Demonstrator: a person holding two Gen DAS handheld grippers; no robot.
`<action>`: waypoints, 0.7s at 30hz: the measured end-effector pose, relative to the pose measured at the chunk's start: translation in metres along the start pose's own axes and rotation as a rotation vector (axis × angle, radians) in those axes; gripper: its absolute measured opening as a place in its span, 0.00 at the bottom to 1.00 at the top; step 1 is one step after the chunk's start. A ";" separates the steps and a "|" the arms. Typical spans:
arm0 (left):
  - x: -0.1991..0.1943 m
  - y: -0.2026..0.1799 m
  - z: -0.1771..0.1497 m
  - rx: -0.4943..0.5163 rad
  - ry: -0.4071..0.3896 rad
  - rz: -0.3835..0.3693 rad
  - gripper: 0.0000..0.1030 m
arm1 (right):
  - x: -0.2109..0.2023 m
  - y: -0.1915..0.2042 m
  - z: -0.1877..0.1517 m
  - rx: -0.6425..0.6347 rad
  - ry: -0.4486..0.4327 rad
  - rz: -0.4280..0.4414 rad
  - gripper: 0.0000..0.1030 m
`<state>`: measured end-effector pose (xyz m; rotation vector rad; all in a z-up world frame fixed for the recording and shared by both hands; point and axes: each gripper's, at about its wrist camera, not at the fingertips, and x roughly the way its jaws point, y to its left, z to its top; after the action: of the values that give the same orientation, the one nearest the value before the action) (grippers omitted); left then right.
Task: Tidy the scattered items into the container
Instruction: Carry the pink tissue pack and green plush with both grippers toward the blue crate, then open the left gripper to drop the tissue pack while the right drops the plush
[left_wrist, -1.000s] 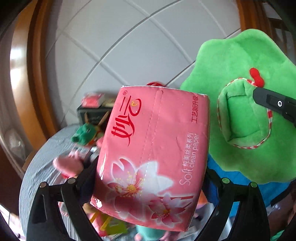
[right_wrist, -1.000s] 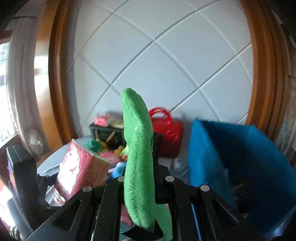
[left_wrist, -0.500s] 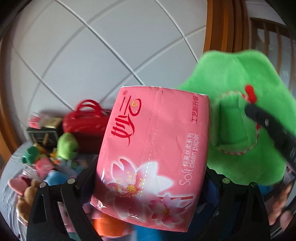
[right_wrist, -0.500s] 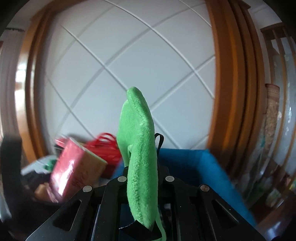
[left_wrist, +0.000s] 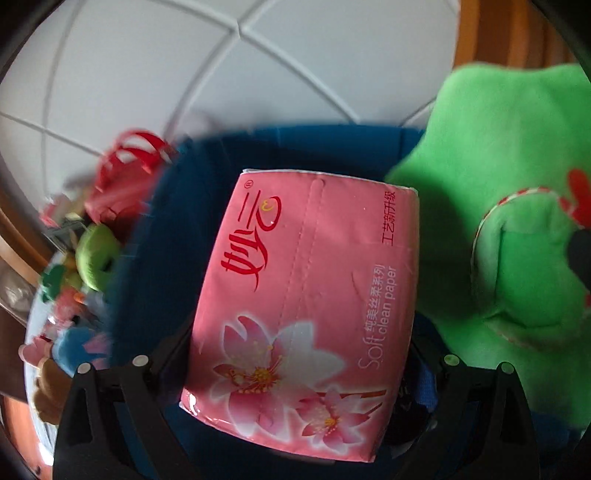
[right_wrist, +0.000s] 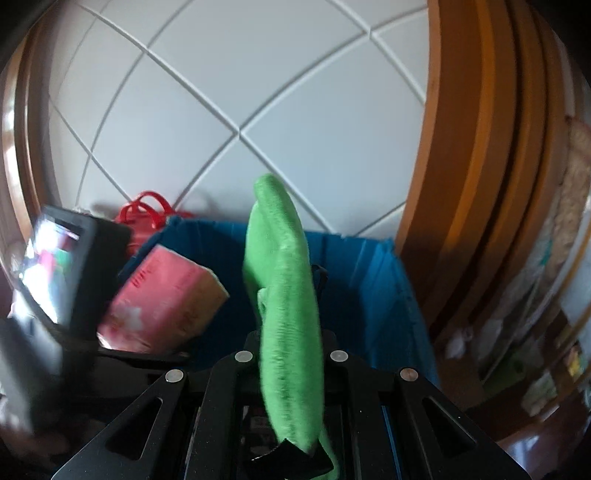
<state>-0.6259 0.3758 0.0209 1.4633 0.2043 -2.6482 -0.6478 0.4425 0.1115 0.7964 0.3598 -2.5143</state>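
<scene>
Pink floral tissue pack (left_wrist: 303, 317), green plush (left_wrist: 517, 229), blue bin (right_wrist: 373, 295).

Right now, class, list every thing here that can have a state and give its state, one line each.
left gripper: shut on the tissue pack.
tissue pack: held, tilted, over the blue bin.
right gripper: shut on the green plush.
green plush: held edge-on, upright.
blue bin: open-topped.
red handbag: beside the bin, handles up.

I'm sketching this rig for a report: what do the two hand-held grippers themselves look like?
Both are matte black. The left hand-held gripper has two flat, angular finger plates with triangular cut-outs and small round silver rivets near the top of each. The right hand-held gripper shows the same black plates, cut-outs and silver rivets. No cables or sleeves are visible.
</scene>
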 end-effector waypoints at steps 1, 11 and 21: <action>0.012 -0.004 0.005 -0.010 0.028 -0.006 0.93 | 0.013 -0.002 0.002 0.002 0.017 -0.001 0.10; 0.098 -0.016 0.013 0.028 0.214 0.009 0.94 | 0.126 -0.036 -0.024 0.021 0.231 -0.029 0.11; 0.094 -0.037 0.006 0.139 0.173 0.057 0.94 | 0.137 -0.040 -0.037 -0.010 0.248 -0.062 0.96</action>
<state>-0.6865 0.4086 -0.0529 1.7149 -0.0087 -2.5366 -0.7494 0.4411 0.0043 1.1129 0.4854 -2.4722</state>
